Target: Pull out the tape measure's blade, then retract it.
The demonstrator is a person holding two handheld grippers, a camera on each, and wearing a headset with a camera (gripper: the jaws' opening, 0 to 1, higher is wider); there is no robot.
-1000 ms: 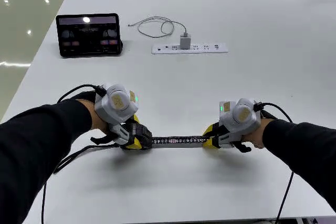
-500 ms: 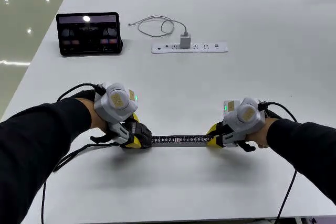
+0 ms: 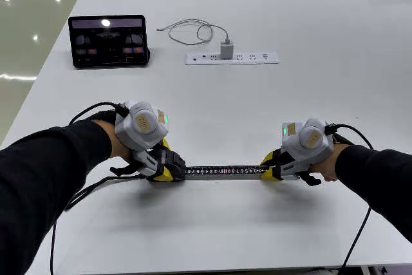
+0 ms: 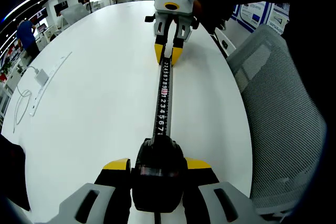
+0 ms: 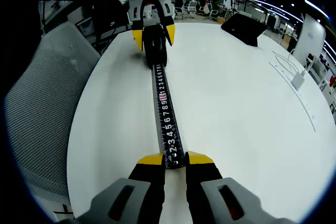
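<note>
The black tape measure case point(image 3: 172, 165) point(image 4: 159, 174) lies on the white table near its front edge, and my left gripper point(image 3: 162, 169) point(image 4: 156, 164) is shut on it. Its black numbered blade point(image 3: 224, 172) point(image 4: 163, 97) point(image 5: 166, 114) runs flat along the table to the right. My right gripper point(image 3: 268, 170) point(image 5: 172, 159) is shut on the blade's end, yellow fingertips point(image 5: 153, 159) pinching it. In the right gripper view the case point(image 5: 156, 43) sits far off, held by the left gripper point(image 5: 153, 34). The left gripper view looks along the blade to the right gripper point(image 4: 168, 53).
A black tablet point(image 3: 108, 40) stands at the back left of the table. A white power strip point(image 3: 232, 58) with a charger and coiled cable point(image 3: 193, 32) lies behind the middle. A grey mesh chair point(image 4: 278, 108) point(image 5: 44, 98) is beside the table's front edge.
My right gripper has moved to the right with the blade's end, and more of the blade shows between the grippers. The left gripper and case have stayed put.
</note>
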